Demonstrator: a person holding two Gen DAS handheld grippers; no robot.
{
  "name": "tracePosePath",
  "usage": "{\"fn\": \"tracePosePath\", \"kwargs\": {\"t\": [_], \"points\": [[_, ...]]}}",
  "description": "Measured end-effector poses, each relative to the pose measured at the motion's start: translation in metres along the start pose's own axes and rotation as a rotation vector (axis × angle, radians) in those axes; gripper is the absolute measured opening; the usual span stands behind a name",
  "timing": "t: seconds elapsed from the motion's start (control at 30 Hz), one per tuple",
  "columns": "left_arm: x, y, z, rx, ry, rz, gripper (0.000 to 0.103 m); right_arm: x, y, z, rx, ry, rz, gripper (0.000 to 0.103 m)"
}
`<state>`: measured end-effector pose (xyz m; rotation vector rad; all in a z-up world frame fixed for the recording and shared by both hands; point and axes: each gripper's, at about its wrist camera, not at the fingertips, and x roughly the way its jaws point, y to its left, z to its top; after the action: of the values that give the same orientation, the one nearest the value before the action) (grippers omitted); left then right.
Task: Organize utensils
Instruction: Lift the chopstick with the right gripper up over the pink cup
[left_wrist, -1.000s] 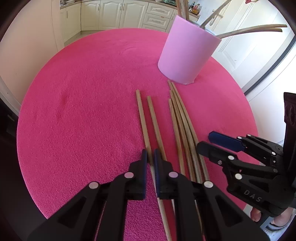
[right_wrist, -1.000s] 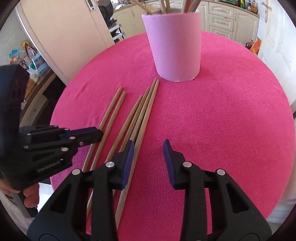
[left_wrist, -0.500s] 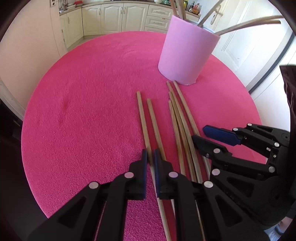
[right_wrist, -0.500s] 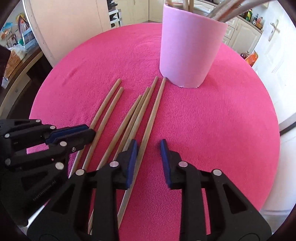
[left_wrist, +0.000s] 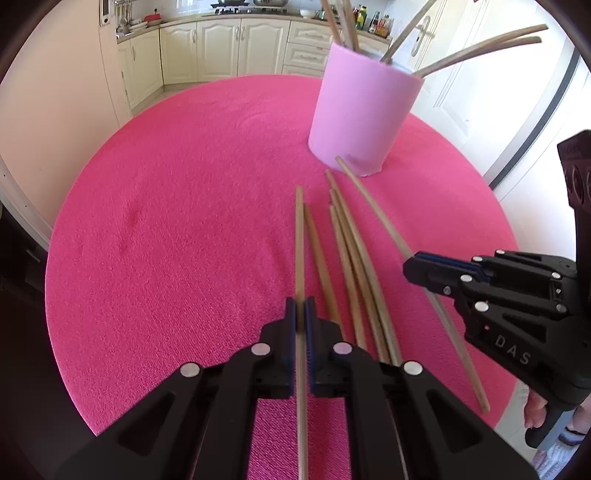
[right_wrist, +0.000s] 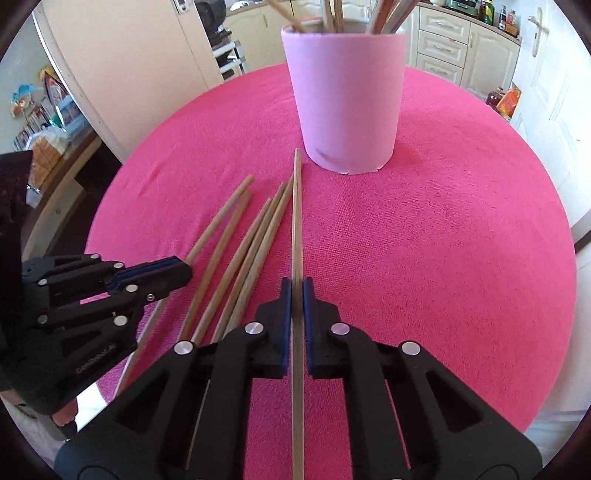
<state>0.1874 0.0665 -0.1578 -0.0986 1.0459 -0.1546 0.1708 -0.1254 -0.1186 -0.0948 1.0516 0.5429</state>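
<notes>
Left hand-held gripper (left_wrist: 300, 312) is clamped on the leftmost stick (left_wrist: 299, 236); right hand-held gripper (right_wrist: 294, 295) on the rightmost stick (right_wrist: 296, 221). Only the right view shows a shelf (right_wrist: 48, 144) beside the round pink worktop (right_wrist: 461, 240); cup (right_wrist: 343, 92) stands beyond.

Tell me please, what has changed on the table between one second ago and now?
The right gripper closed its jaws on the rightmost chopstick, swinging it away from the bundle. The left gripper kept its chopstick clamped and swung its tip toward its neighbour. The pink cup and the other sticks stayed put.
</notes>
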Motion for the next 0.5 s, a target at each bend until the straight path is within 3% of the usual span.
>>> {"fn": "tracePosePath", "kwargs": {"t": [0.5], "points": [[-0.057,-0.032,0.002,0.136,-0.167,0.001,0.005,-0.057,-0.001,-0.003,-0.001,-0.234,0.154,0.006]]}}
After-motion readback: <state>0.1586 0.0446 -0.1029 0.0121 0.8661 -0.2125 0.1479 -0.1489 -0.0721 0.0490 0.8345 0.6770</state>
